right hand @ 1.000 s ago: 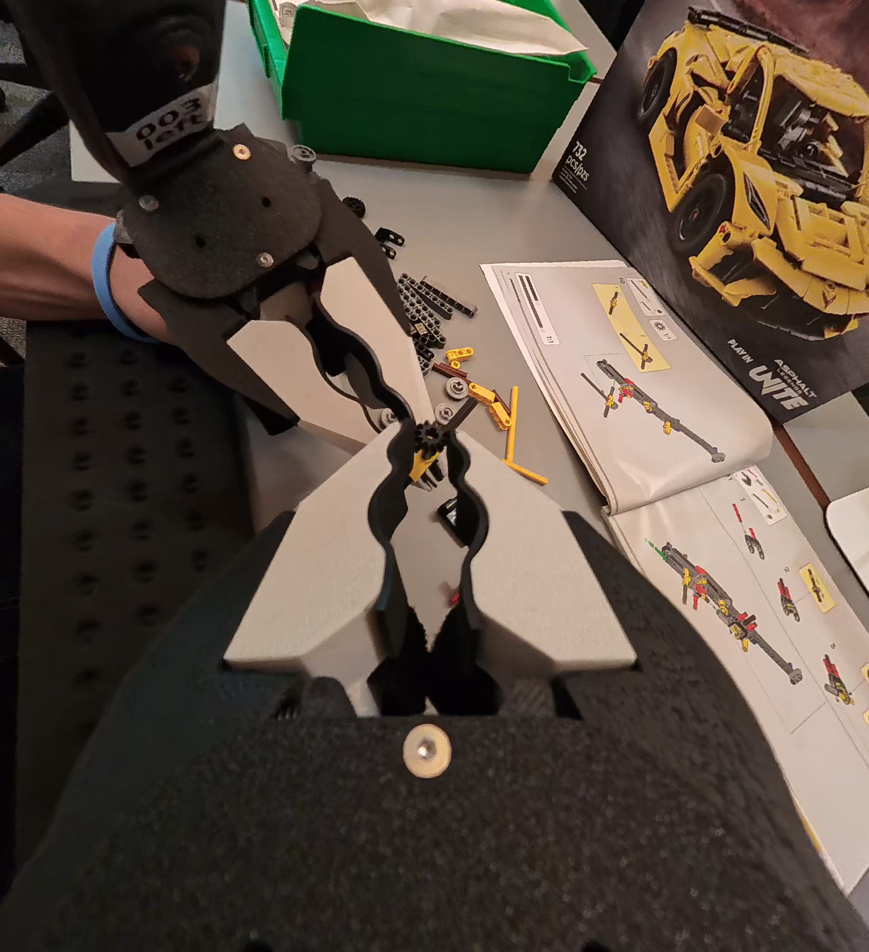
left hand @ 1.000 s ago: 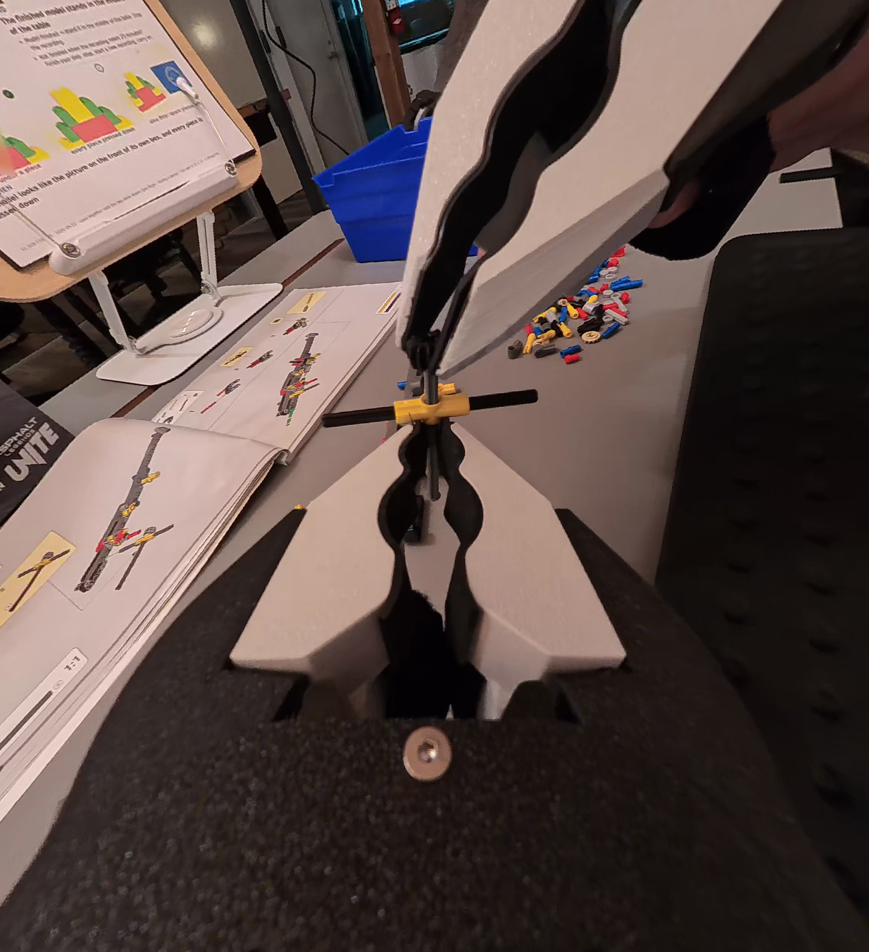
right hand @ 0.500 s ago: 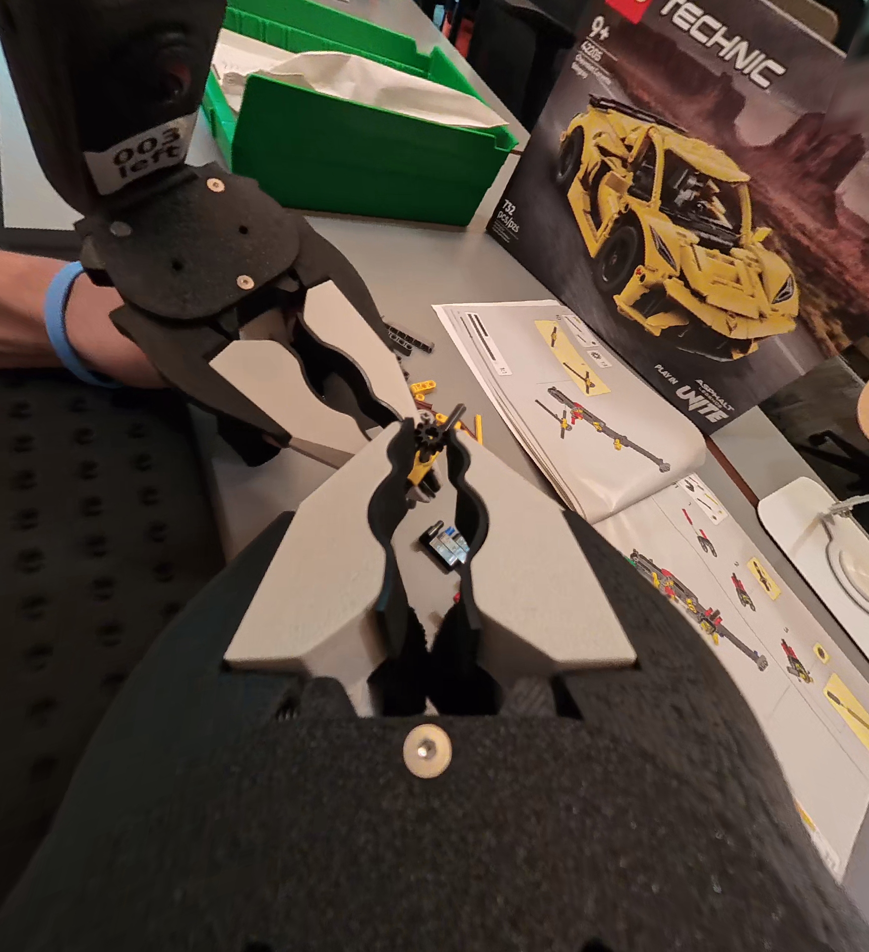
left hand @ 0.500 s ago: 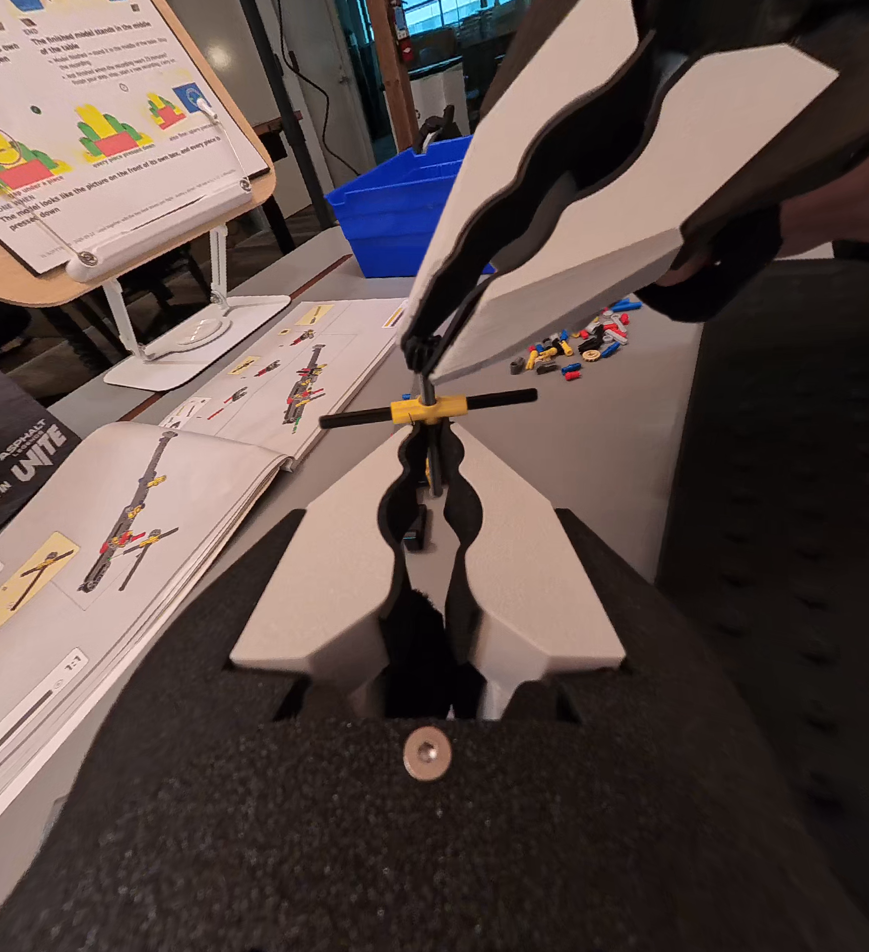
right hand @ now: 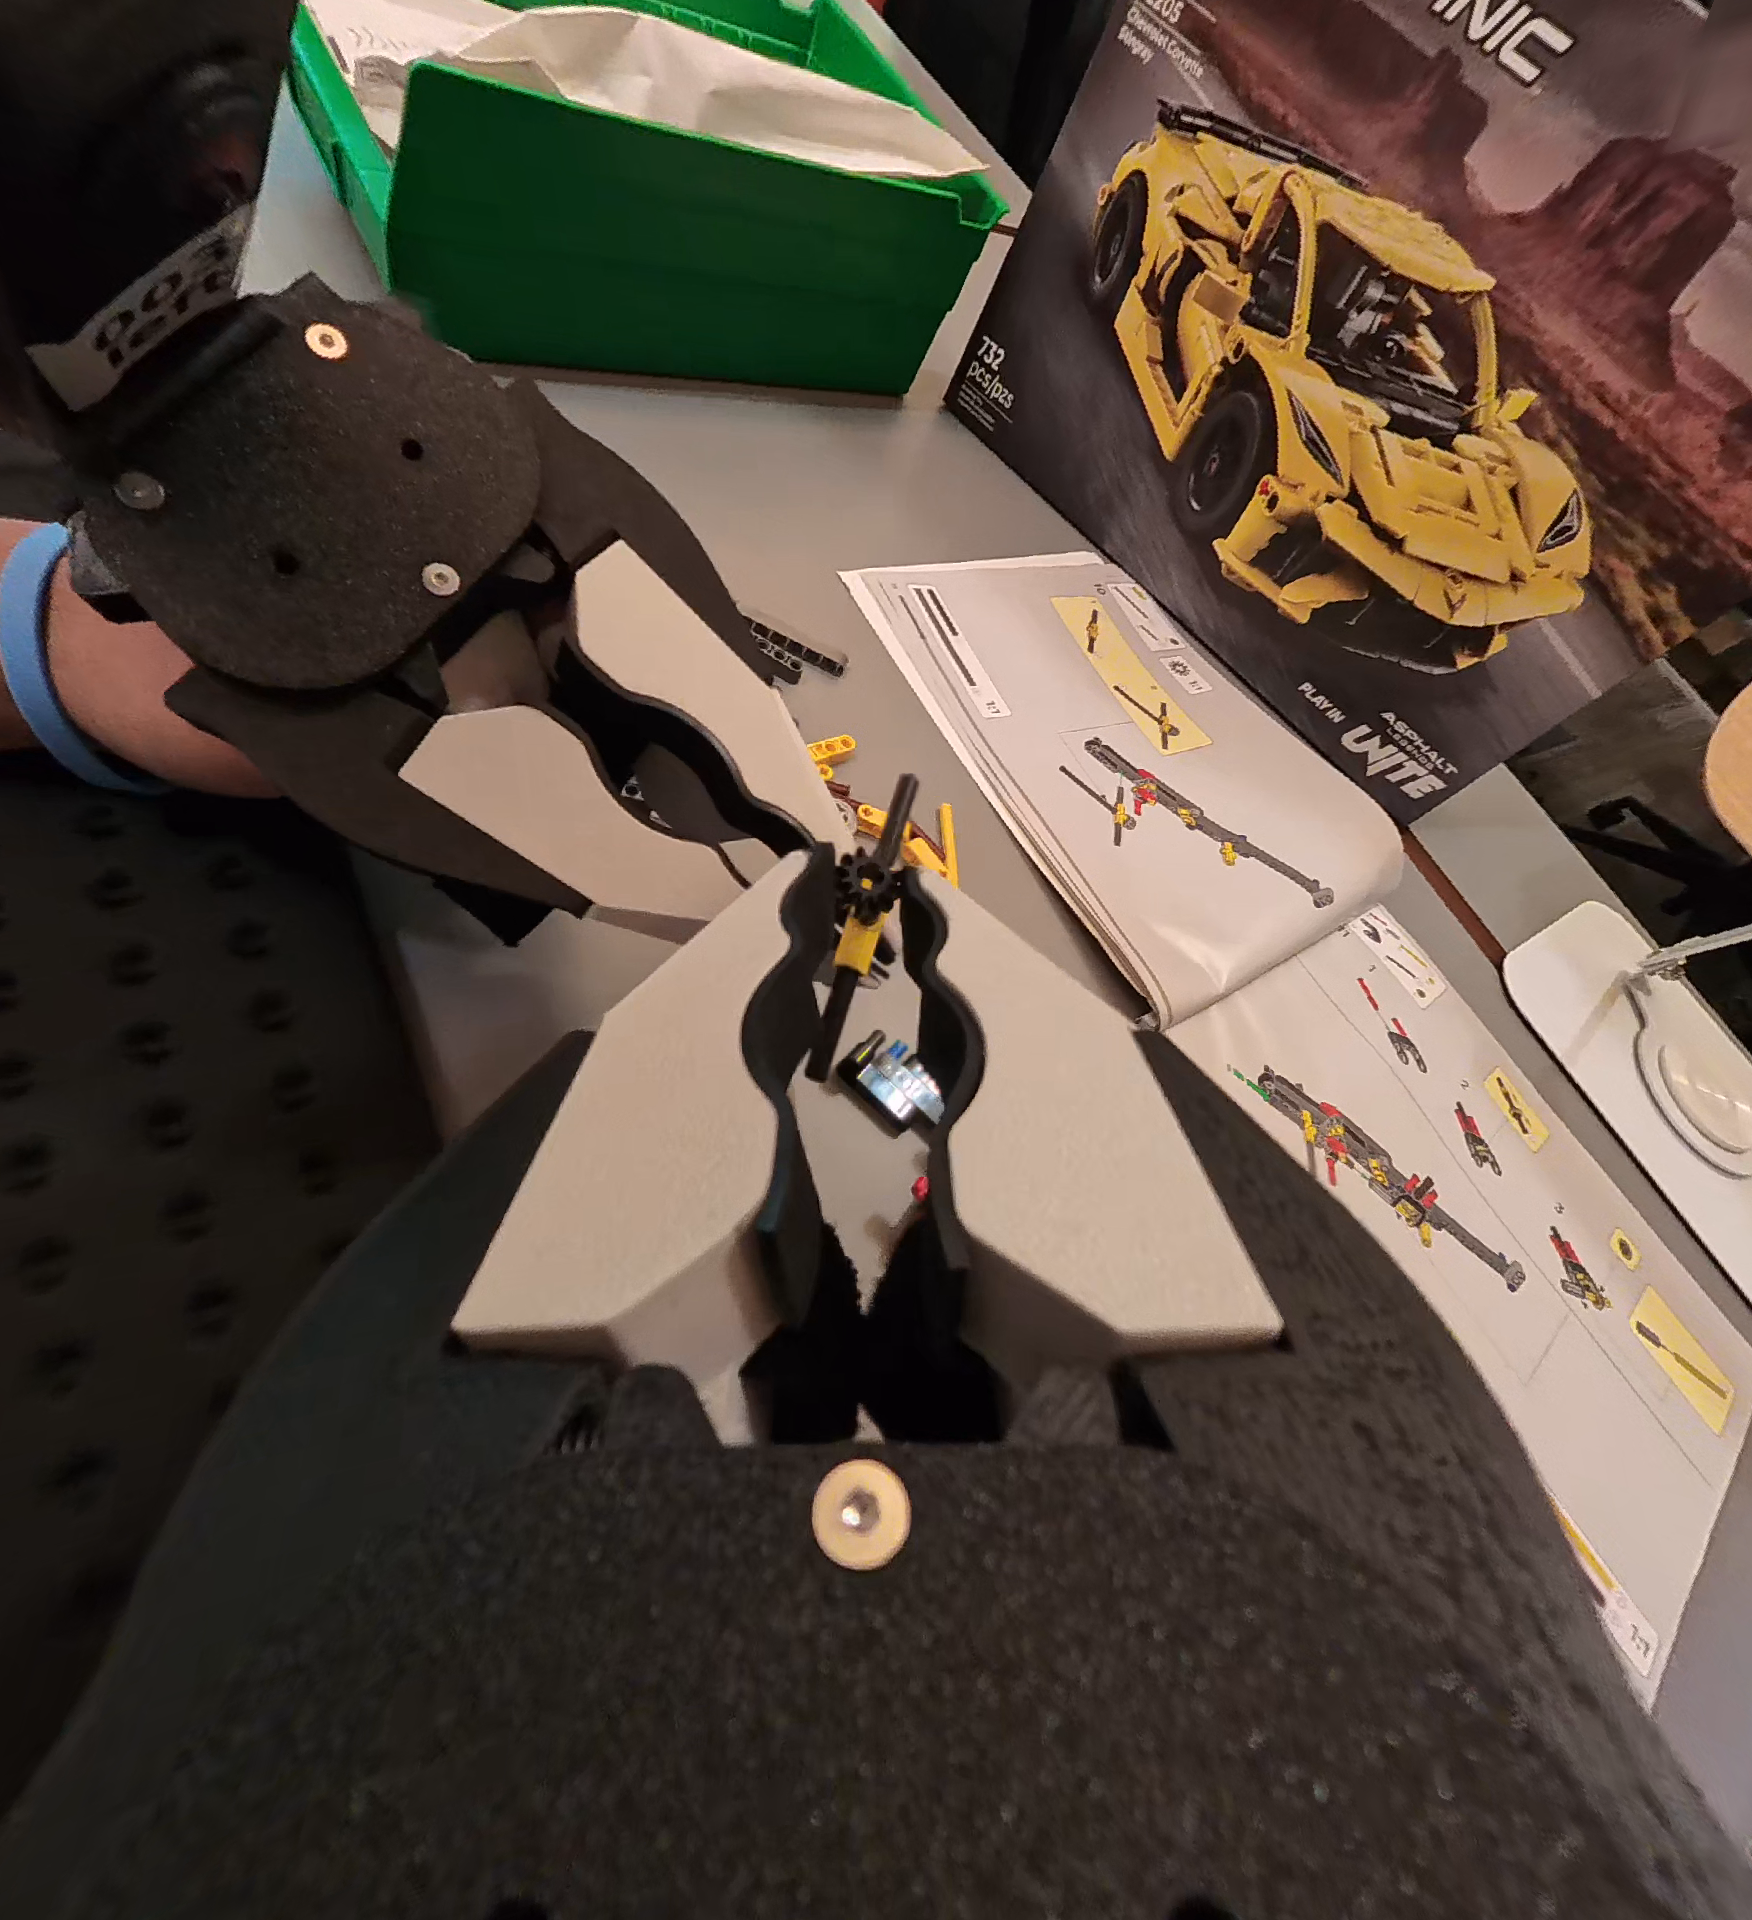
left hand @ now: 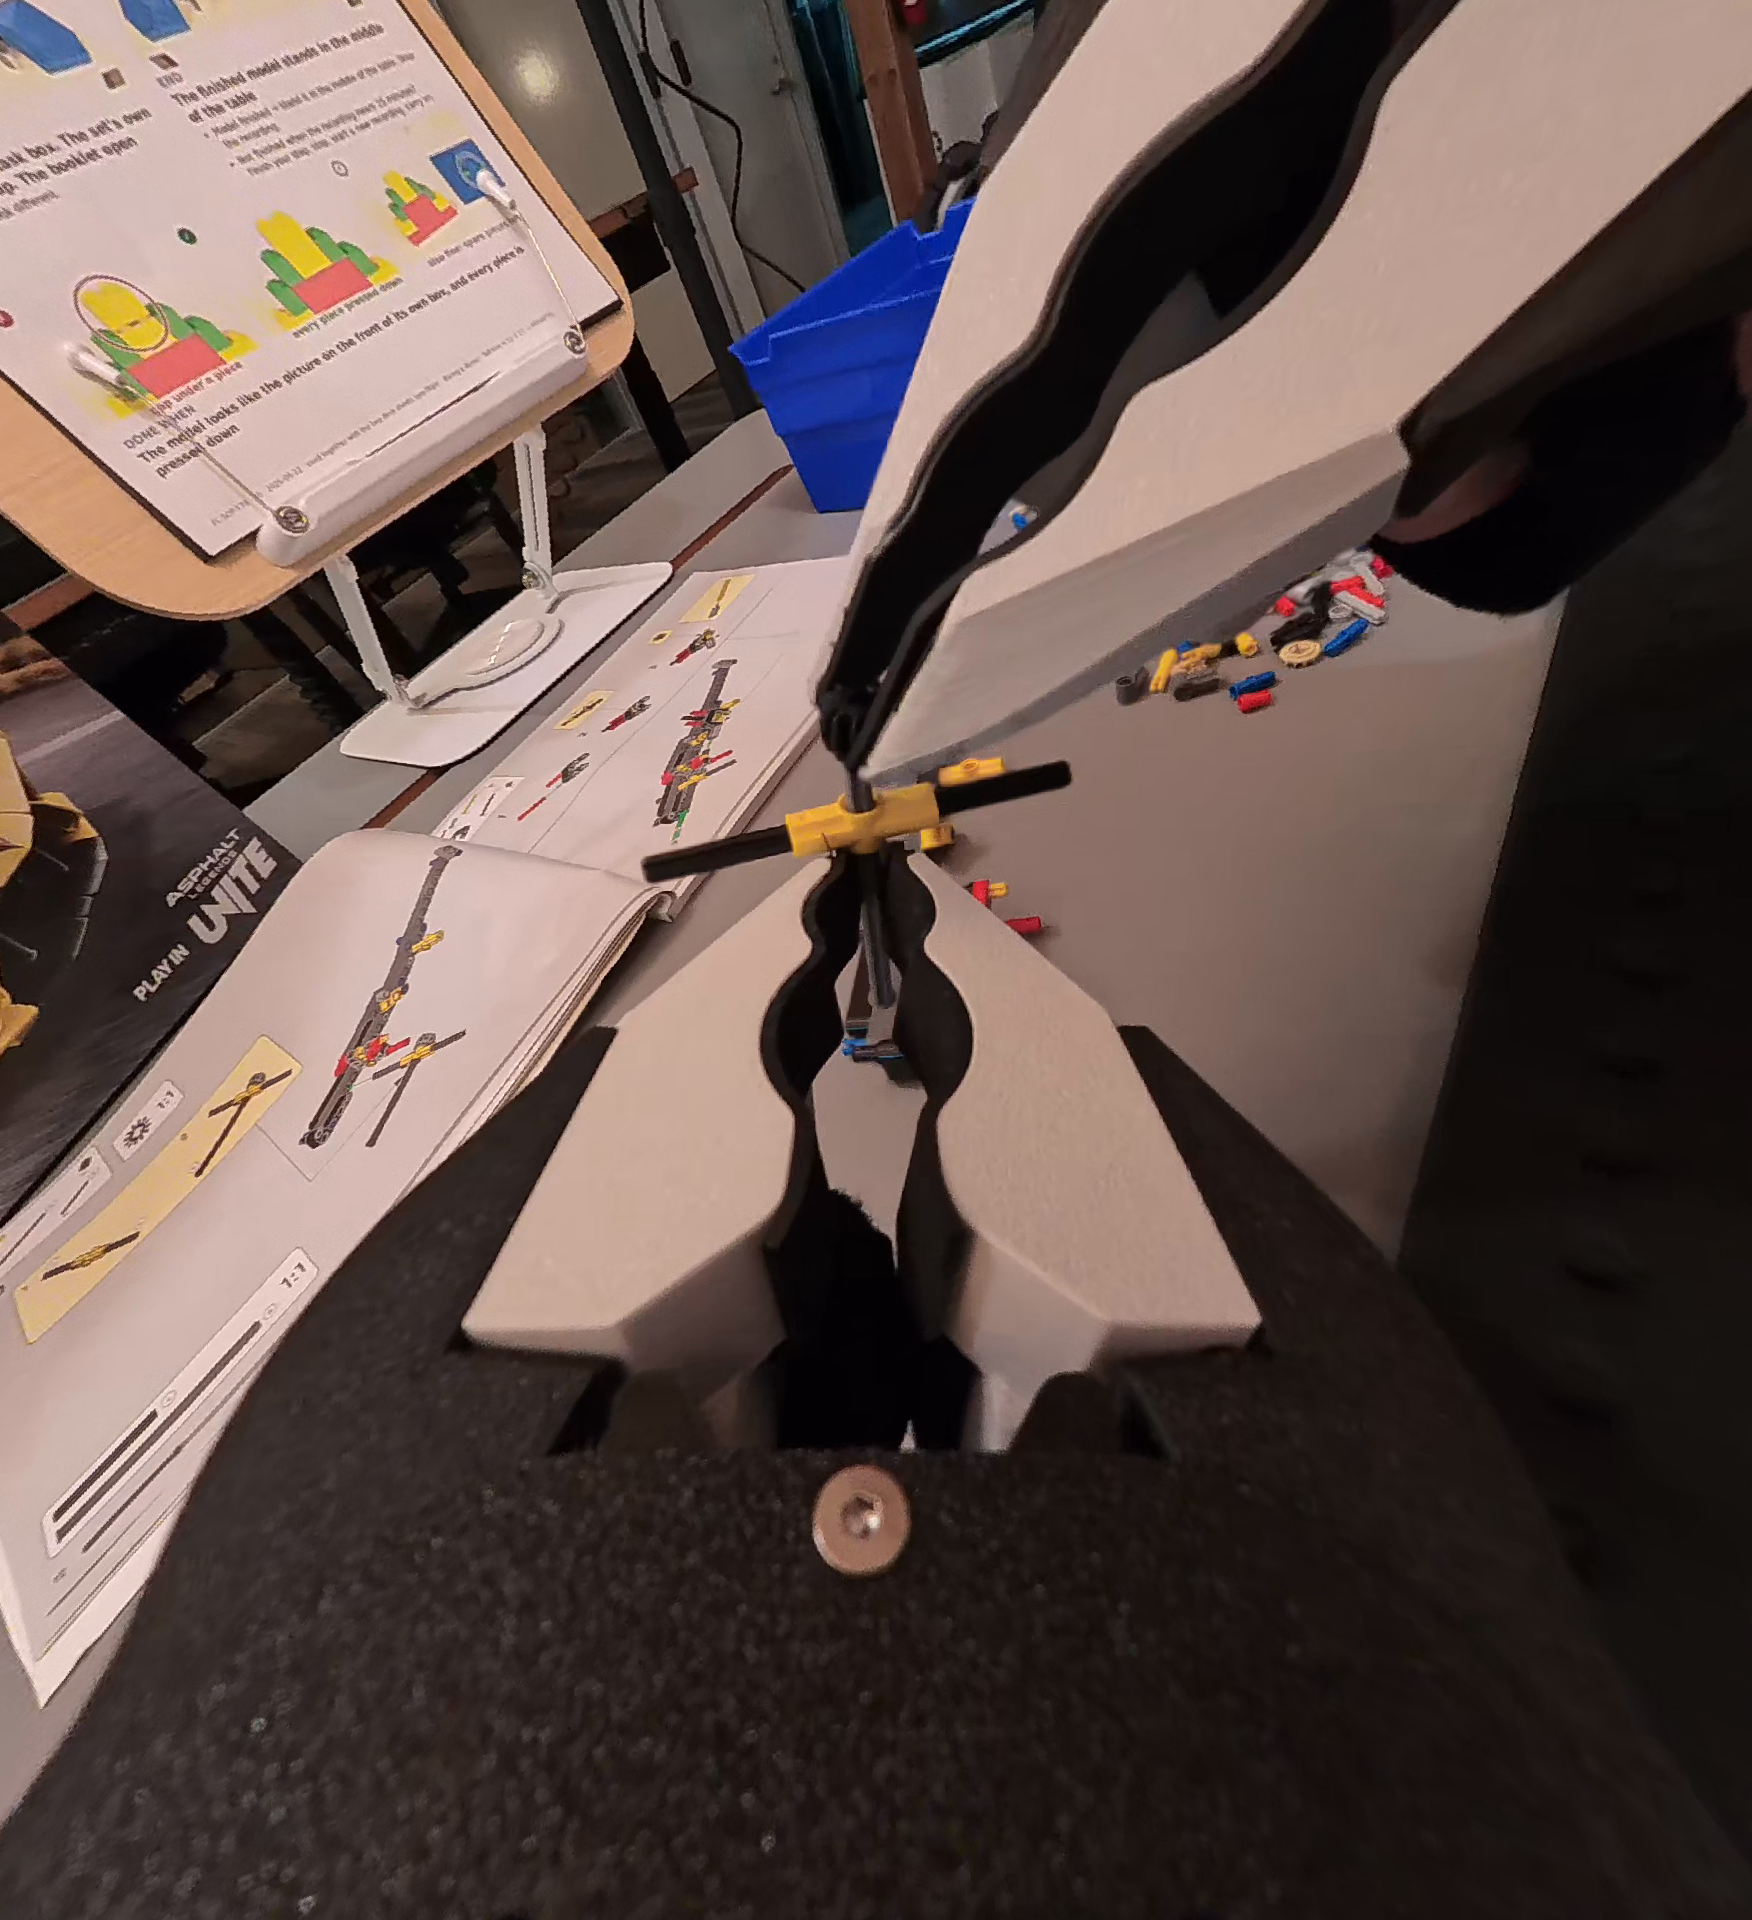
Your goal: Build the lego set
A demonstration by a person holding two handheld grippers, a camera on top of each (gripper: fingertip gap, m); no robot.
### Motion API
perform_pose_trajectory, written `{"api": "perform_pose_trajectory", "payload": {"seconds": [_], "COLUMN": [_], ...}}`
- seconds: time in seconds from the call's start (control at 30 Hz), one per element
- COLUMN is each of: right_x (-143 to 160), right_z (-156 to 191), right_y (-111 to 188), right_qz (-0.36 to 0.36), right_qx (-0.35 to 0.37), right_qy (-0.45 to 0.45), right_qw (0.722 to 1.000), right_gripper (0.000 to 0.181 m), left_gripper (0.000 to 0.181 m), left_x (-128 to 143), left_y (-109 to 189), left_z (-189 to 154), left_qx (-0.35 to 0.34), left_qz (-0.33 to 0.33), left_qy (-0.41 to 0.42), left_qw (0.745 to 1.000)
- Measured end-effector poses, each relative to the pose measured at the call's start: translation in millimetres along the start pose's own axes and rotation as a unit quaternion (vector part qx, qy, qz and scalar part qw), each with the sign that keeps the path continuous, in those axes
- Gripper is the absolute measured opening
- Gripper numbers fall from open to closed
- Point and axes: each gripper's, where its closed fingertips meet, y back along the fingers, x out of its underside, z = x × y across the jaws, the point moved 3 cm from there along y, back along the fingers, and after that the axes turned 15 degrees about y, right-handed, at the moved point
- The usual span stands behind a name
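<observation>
A green bin (right hand: 664,281) at the far edge of the grey table (right hand: 799,499) holds crumpled white paper (right hand: 664,83). A blue bin (left hand: 841,384) stands at the opposite end; its contents are hidden.

The left gripper (left hand: 867,883) is closed narrowly on a thin black rod of the lego assembly (left hand: 856,826), a yellow connector crossed by a black rod, held above the table. The right gripper (right hand: 856,883) is pinched on the small black gear (right hand: 867,888) at the top of the same assembly.

Compared with one second ago, both grips are unchanged; the cross rod now tilts up to the right, and the car box (right hand: 1371,343) fills more of the right wrist view.

An open instruction booklet (left hand: 363,997), loose coloured pieces (left hand: 1256,649), a black foam mat (right hand: 124,1039) and a document stand (left hand: 498,665) occupy the table. Dark furniture stands behind.
</observation>
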Motion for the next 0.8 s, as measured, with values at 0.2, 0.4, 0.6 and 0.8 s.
{"api": "perform_pose_trajectory", "payload": {"seconds": [0.2,0.4,0.6,0.8], "right_x": [1.8,2.0,3.5,4.7], "right_z": [0.1,-1.0,0.5,2.2], "right_y": [-1.2,0.3,1.6,3.6], "right_qz": [0.005,0.005,0.007,0.008], "right_qx": [-0.009,-0.013,-0.021,-0.027], "right_qy": [0.007,0.009,0.007,0.008], "right_qw": [1.0,1.0,1.0,1.0], "right_gripper": [0.012,0.012,0.012,0.012], "left_gripper": [0.001,0.001,0.002,0.002], "left_x": [2.3,2.0,2.8,3.5], "left_y": [-1.5,-1.4,-2.0,-2.4], "left_z": [-2.5,-3.8,-5.5,-7.0], "left_qx": [0.01,0.017,0.025,0.032], "left_qz": [0.007,0.004,0.006,0.008], "left_qy": [-0.001,0.001,0.002,0.002], "left_qw": [1.0,1.0,1.0,0.999]}}
